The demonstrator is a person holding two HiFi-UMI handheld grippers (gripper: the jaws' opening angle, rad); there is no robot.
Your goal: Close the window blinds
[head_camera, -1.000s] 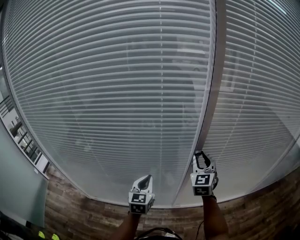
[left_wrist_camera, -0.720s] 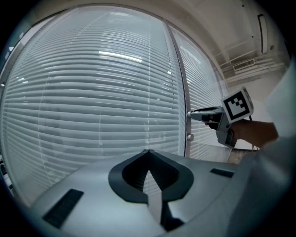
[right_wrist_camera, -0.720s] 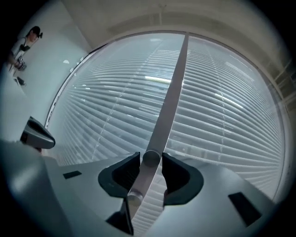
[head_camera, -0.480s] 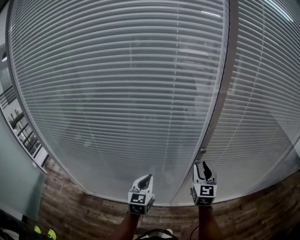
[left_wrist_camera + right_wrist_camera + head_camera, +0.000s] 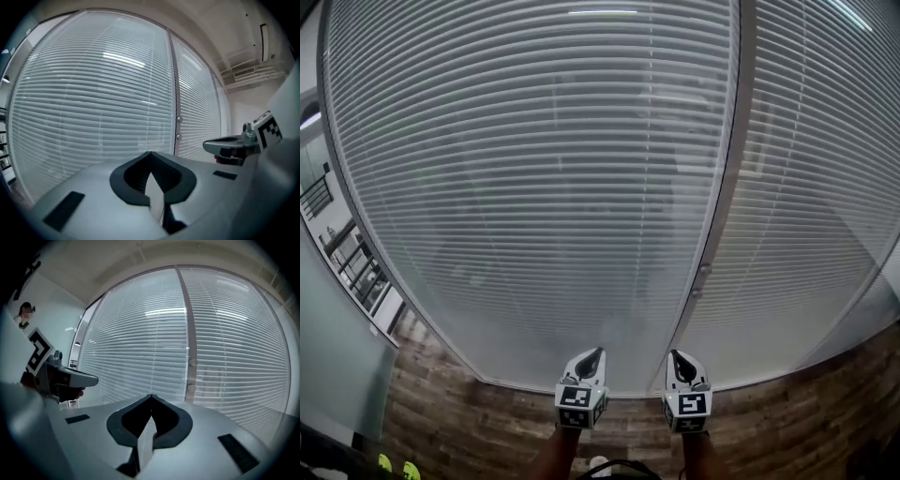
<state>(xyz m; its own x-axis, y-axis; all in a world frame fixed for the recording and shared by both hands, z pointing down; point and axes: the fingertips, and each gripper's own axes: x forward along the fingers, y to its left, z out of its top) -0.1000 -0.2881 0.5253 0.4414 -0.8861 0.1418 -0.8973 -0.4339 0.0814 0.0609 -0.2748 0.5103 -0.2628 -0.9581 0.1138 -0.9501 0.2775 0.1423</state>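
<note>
- Now, the wide blinds fill everything left of the upright post. Their slats run side to side, so the long axis is level. Dim shapes show through them, so I judge they are not yet turned fully shut.
- Your left gripper hangs low, left of the post's foot, clear of the slats. In the left gripper view its jaws meet at the tip. Nothing sits between them and they touch nothing.
- Your right gripper sits just beside the post's foot, nearer to the post than the left one. Its jaws have just been closing and now stand pressed together. The right gripper view shows nothing caught between them, only slats and post beyond the tip.
- Two small fittings sit on the post, one just above the other, up and ahead of the right gripper. You cannot tell from here what they do. If they drive the slats, they are what you reach for, and the right gripper has the shorter way: straight up along the post. It would have to open before it could take either one.
- Right of the post hang the second blinds, narrower in view, with slats level like the first. Both grippers stay well apart from them.
</note>
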